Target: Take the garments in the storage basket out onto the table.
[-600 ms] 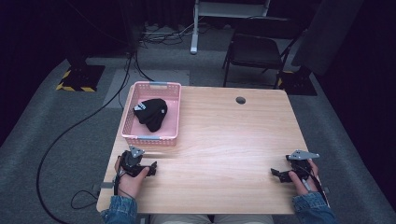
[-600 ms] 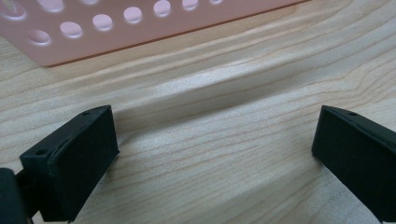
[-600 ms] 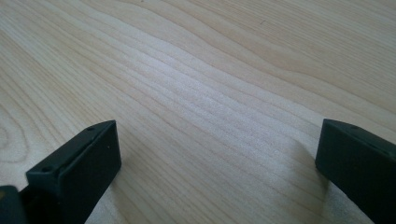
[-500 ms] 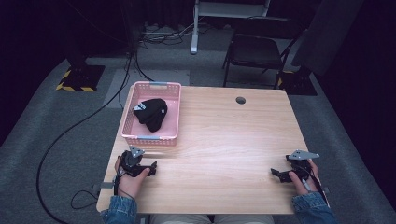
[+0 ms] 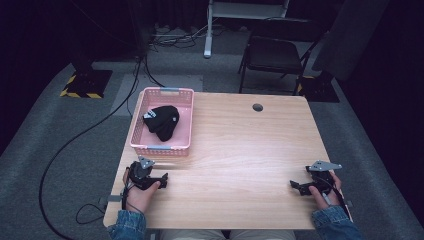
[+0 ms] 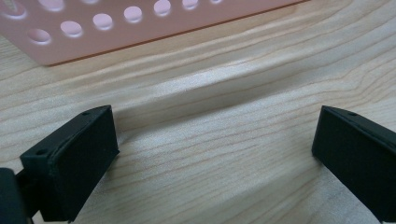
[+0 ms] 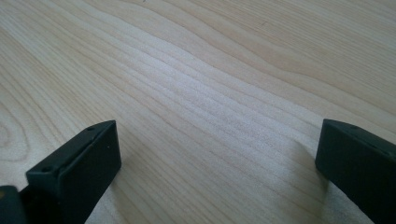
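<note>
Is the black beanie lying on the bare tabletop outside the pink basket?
No, in the high view the black beanie lies inside the pink basket at the table's far left.

No change found between the earlier pictures and now. The left gripper (image 5: pixel 159 179) sits at the same spot on the table (image 5: pixel 240 150), just in front of the pink basket (image 5: pixel 161 147), with no shift of hand or sleeve. The right gripper (image 5: pixel 296 186) is at the same near right corner, at the same angle. The basket hasn't slid and the black hat (image 5: pixel 162 121) inside it has the same outline. The earlier high views are small, so a very slight wrist turn or jaw movement could possibly go unnoticed. The cables on the floor have not moved either.
</note>
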